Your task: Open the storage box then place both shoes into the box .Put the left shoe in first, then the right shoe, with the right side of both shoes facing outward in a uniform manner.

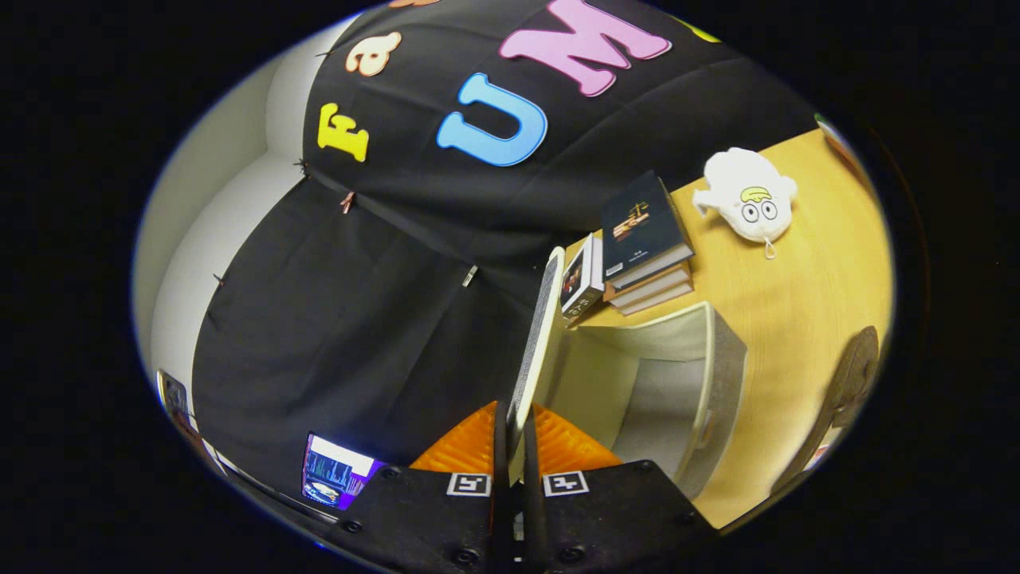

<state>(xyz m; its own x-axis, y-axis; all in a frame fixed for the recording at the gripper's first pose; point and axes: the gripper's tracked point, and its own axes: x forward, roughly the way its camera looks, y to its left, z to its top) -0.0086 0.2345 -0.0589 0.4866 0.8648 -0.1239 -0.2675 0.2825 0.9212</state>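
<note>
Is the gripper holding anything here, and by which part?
Yes. The gripper is shut on the storage box lid, both fingers pinching its free edge, lid swung open above the box.

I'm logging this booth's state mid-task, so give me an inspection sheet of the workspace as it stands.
Surface: wooden table, bare around the box.
Job's things: storage box open, inside looks empty; its lid raised on edge; a shoe lies beside the box.
Clutter: stacked books, white plush toy.
Grippers: gripper shut on the lid's edge.
Cables: nothing seen.
Surroundings: black cloth wall, lit screen.
</note>
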